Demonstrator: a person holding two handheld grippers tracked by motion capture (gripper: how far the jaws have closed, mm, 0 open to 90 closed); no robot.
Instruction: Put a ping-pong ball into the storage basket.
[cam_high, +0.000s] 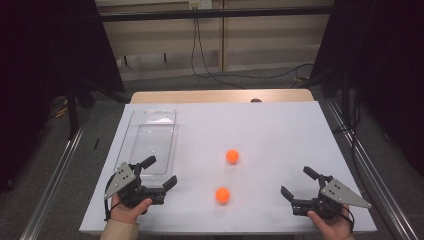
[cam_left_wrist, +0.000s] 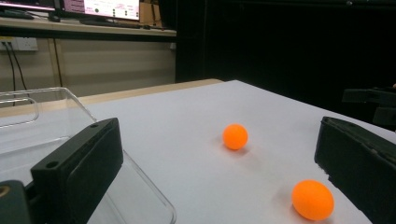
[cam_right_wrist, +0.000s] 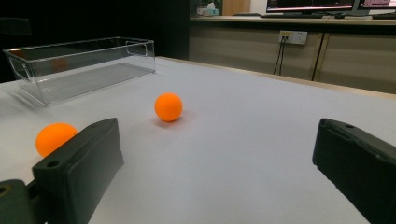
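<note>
Two orange balls lie on the white table (cam_high: 280, 130): the farther ball (cam_high: 232, 156) (cam_left_wrist: 235, 136) (cam_right_wrist: 168, 107) near the middle, the nearer ball (cam_high: 222, 195) (cam_left_wrist: 313, 199) (cam_right_wrist: 54, 137) toward the front. A clear plastic bin (cam_high: 150, 137) (cam_left_wrist: 28, 126) (cam_right_wrist: 79, 65) stands empty at the left. My left gripper (cam_high: 160, 172) (cam_left_wrist: 215, 172) is open at the front left, beside the bin's near end. My right gripper (cam_high: 299, 183) (cam_right_wrist: 215, 172) is open at the front right, with nothing between its jaws.
The table's wooden far edge (cam_high: 220, 96) shows beyond the white surface. Black curtains and metal rails (cam_high: 55, 175) flank both sides. Cables (cam_high: 210, 70) run over the floor behind the table.
</note>
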